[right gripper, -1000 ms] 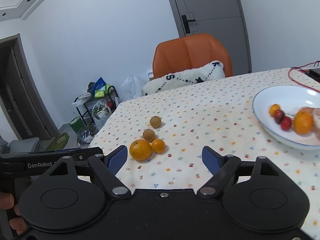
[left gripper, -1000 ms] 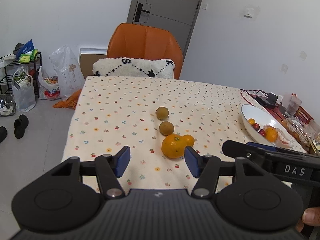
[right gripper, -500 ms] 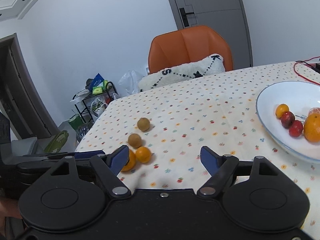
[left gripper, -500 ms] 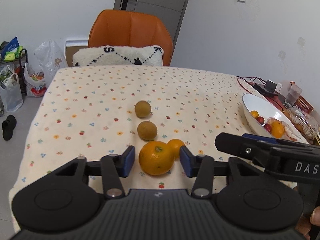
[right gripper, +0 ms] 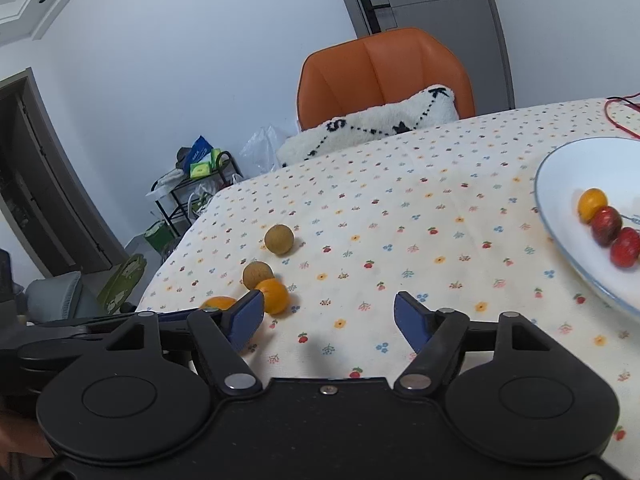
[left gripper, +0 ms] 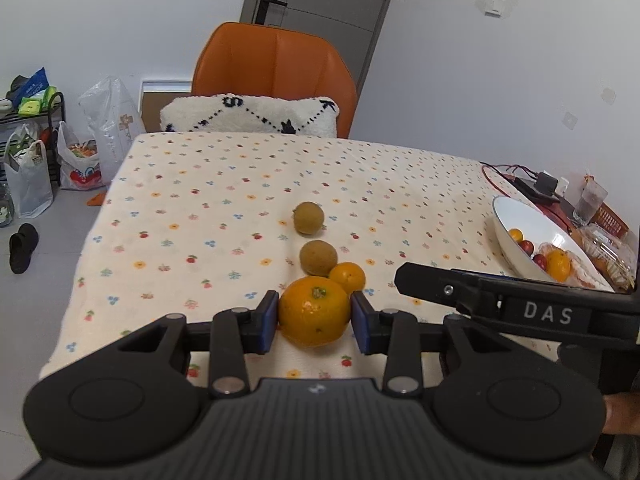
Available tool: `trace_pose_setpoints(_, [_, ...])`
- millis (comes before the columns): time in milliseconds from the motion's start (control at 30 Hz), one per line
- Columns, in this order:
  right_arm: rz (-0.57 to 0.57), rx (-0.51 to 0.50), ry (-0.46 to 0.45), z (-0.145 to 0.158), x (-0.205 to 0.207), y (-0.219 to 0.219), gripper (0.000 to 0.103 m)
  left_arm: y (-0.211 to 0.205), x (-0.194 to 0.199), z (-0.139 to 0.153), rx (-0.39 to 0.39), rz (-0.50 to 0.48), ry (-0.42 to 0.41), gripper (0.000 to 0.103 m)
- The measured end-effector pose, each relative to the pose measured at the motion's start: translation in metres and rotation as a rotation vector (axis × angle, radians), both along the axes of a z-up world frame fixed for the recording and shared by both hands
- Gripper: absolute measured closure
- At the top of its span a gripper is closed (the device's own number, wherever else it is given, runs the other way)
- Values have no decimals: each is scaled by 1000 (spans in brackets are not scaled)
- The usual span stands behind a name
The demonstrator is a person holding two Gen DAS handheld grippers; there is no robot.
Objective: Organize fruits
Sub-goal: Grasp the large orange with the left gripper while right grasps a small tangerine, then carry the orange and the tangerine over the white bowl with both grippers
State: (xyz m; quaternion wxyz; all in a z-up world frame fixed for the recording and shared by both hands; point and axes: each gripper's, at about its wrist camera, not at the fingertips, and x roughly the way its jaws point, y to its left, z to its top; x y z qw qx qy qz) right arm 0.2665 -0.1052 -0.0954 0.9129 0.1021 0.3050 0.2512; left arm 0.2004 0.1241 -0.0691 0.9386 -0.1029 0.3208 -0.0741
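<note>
My left gripper (left gripper: 315,322) is shut on a large orange (left gripper: 314,311) that rests on the patterned tablecloth (left gripper: 224,208). A small orange (left gripper: 347,277) touches it behind, with two brown round fruits (left gripper: 318,257) (left gripper: 307,218) farther back in a row. A white bowl (left gripper: 520,216) at the right holds a yellow fruit, red fruits and an orange. In the right wrist view my right gripper (right gripper: 328,318) is open and empty above the cloth, right of the small orange (right gripper: 274,295); the large orange (right gripper: 218,303) is partly hidden behind the left gripper. The bowl's rim (right gripper: 560,240) is at right.
An orange chair (left gripper: 276,76) with a white cushion (left gripper: 250,116) stands at the table's far edge. Red cables and a black adapter (left gripper: 542,184), a glass (left gripper: 591,204) and plastic packs lie beyond the bowl. Bags and a rack (left gripper: 32,152) stand on the floor, left.
My left gripper moved forward and down over the large orange and closed its pads on it. My right gripper drifted left and lower, staying open.
</note>
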Motion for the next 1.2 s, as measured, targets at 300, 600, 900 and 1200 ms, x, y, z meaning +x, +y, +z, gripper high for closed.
trace_pose_setpoints(300, [55,-18,10,2,13,28,39,26,-7,4,-7,71,-11,66])
trace_pose_setpoints(600, [100,-66,17,-4,17,53,80,27,-9,12,0,84,-19,66])
trace_pose_setpoints(900, [56,-22,-20,12,-4,16,81,-16,-10,26,10,25,-45,66])
trace_pose_setpoints(1200, [-31,18,-57,26,-22,-40,81,-61,-10,42,22,-38,-71,66])
